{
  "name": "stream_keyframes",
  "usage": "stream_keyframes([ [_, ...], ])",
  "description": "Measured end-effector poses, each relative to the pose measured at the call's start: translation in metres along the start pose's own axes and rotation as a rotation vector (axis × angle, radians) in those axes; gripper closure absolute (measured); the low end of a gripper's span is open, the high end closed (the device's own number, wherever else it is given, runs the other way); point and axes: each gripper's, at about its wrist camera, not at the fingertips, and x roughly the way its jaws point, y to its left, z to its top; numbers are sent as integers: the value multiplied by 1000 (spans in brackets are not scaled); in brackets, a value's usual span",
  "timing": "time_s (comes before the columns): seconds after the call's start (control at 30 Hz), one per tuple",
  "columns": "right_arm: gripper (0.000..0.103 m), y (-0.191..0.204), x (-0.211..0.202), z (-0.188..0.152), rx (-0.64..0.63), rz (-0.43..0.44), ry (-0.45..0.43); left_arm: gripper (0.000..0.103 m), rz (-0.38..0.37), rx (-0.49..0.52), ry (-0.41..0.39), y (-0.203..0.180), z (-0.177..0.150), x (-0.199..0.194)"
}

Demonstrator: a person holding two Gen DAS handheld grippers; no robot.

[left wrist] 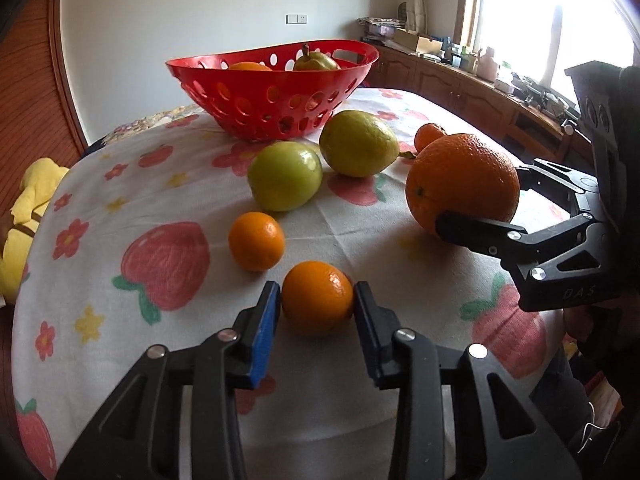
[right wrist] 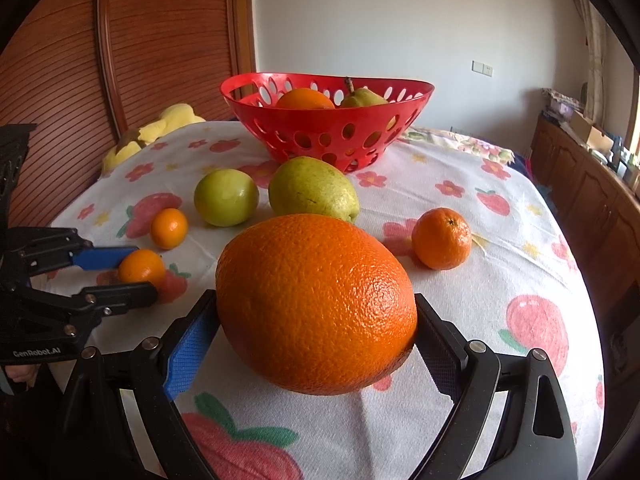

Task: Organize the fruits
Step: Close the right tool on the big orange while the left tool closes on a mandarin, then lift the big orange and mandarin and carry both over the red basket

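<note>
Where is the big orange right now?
The big orange sits between the fingers of the right gripper, on the strawberry-print cloth, in front of the pear and the red basket.

Bare cloth lies open along the right side of the table (right wrist: 520,248), where only one small mandarin (right wrist: 441,238) stands, well apart from the other fruit. The route to the red basket (right wrist: 320,136) is blocked in the middle by a pear (right wrist: 312,192) and a green apple (right wrist: 226,197) lying side by side just in front of its wall; the gap between them is narrow. A second mandarin (left wrist: 256,241) sits near the left gripper (left wrist: 316,312), between it and the apple. The basket mouth is open from above; an orange (right wrist: 305,99) and a second pear (right wrist: 362,98) already occupy part of its interior.
</note>
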Motion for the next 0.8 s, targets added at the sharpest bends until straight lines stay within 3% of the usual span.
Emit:
stream_keyframes([
  [0.8,9,-2,0,0,11,5,0,69,-15,3,-160,-6,28,-54],
])
